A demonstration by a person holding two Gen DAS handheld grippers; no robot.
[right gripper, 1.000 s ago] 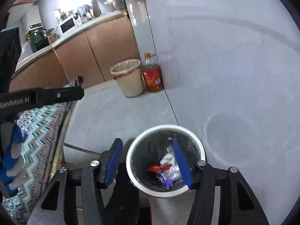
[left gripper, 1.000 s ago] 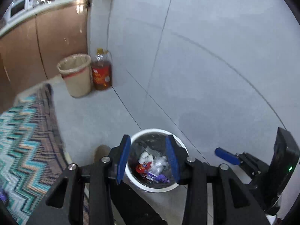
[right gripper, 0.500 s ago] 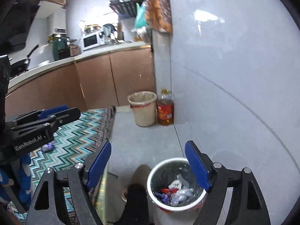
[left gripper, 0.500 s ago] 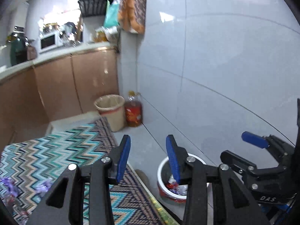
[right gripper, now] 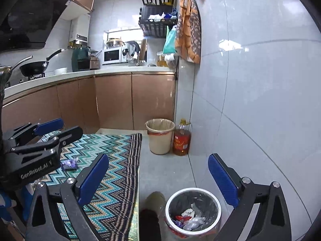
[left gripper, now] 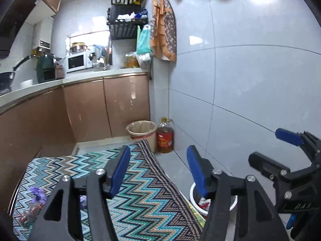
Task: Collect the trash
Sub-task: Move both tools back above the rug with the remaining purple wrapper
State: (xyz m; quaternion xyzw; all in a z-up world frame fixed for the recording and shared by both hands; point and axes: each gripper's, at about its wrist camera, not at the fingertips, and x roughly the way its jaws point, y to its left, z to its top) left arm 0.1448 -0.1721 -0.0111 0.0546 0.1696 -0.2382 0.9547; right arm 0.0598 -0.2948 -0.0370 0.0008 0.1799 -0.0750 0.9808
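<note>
A small white-rimmed bin (right gripper: 193, 212) with a black liner stands on the grey floor by the wall and holds several wrappers; it also shows in the left wrist view (left gripper: 200, 202), partly behind my finger. Purple wrappers (left gripper: 37, 191) and a reddish wrapper (left gripper: 28, 213) lie on the zigzag rug (left gripper: 140, 196); one purple wrapper shows in the right wrist view (right gripper: 69, 163). My left gripper (left gripper: 158, 170) is open and empty above the rug's edge. My right gripper (right gripper: 158, 178) is wide open and empty above the floor near the bin.
A beige lined bin (right gripper: 159, 135) and an oil bottle (right gripper: 181, 138) stand in the corner by the brown cabinets (right gripper: 120, 100). A shoe (right gripper: 154, 200) is beside the small bin. The tiled wall (right gripper: 250, 100) runs along the right.
Both grippers have lifted and tilted up from over the small bin, so the kitchen and rug came into view. The right gripper's jaws have opened wider.
</note>
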